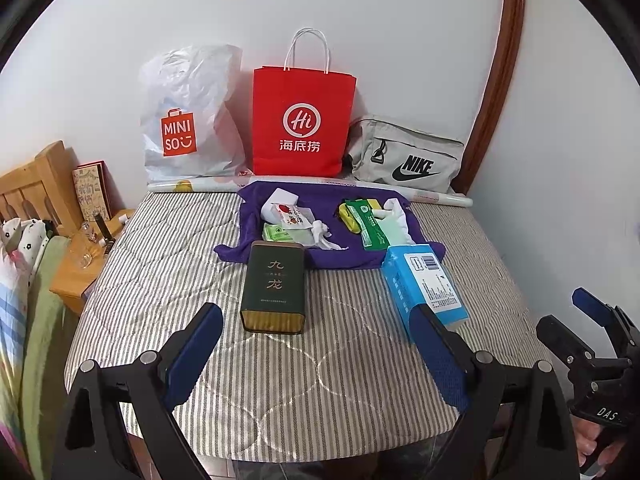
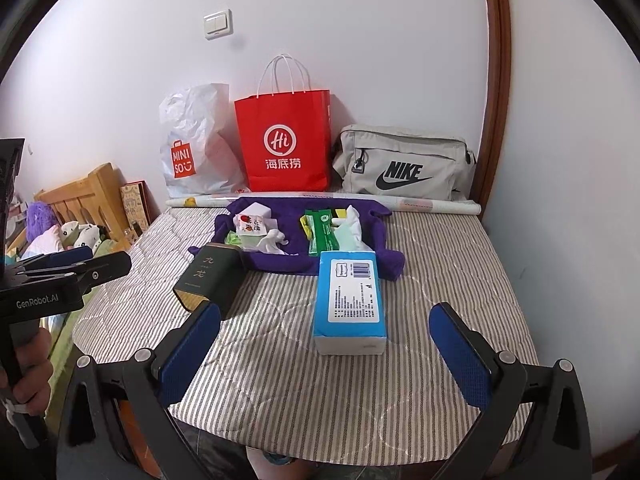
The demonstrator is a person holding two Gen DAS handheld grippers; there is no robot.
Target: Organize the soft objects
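The near end of the blue tissue pack [image 1: 424,288] is hidden behind a gripper finger in the left wrist view. Part of the purple cloth [image 2: 288,240] is covered by small packets. The small print on the dark green tin [image 1: 274,284] cannot be read.

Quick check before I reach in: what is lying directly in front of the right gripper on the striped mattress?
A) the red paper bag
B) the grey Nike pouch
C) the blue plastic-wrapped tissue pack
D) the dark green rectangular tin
C: the blue plastic-wrapped tissue pack lies between the open right gripper fingers' line of sight, while the dark green rectangular tin sits off to the left.
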